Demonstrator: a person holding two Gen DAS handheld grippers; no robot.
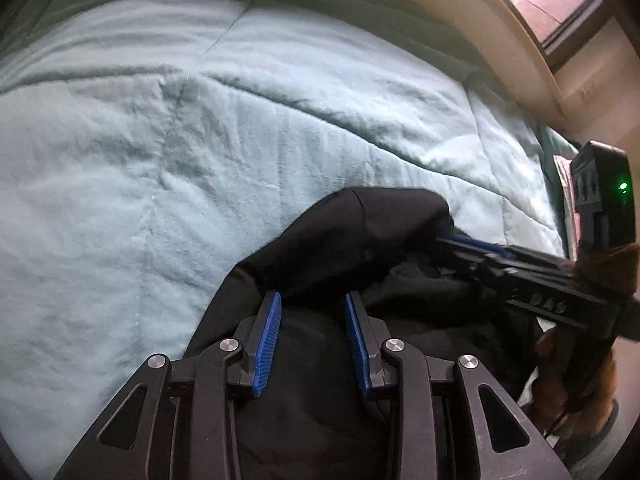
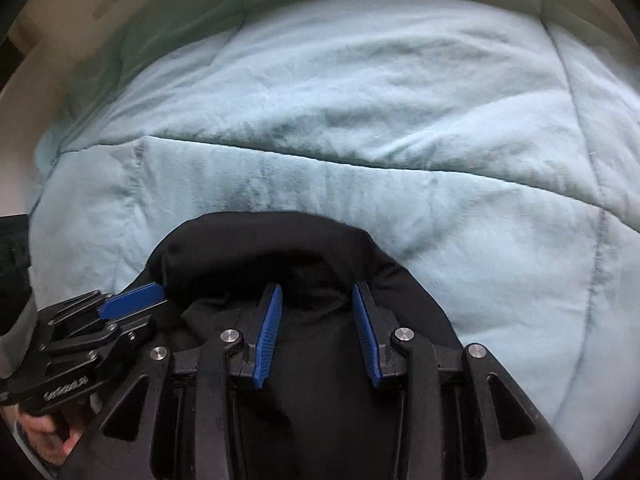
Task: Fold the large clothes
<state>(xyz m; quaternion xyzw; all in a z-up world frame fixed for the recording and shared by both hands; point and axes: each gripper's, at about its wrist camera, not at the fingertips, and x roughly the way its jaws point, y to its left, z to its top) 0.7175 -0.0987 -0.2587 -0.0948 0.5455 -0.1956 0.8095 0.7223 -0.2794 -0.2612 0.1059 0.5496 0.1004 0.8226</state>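
Pale teal quilted bedspread (image 1: pixel 200 128) ahead of both tools. Bunched just beyond and under the left gripper (image 1: pixel 313 308) and right gripper (image 2: pixel 316 300): black garment (image 1: pixel 352 232), heaped, likely gathered for folding. Jaws parted on each, gripping nothing evident; fabric lying between the fingers.

You have one black garment (image 1: pixel 344 232) at lower centre, one pale blue quilt (image 1: pixel 160 140) filling the frame, and two grippers: left (image 1: pixel 312 300), right (image 2: pixel 316 292).
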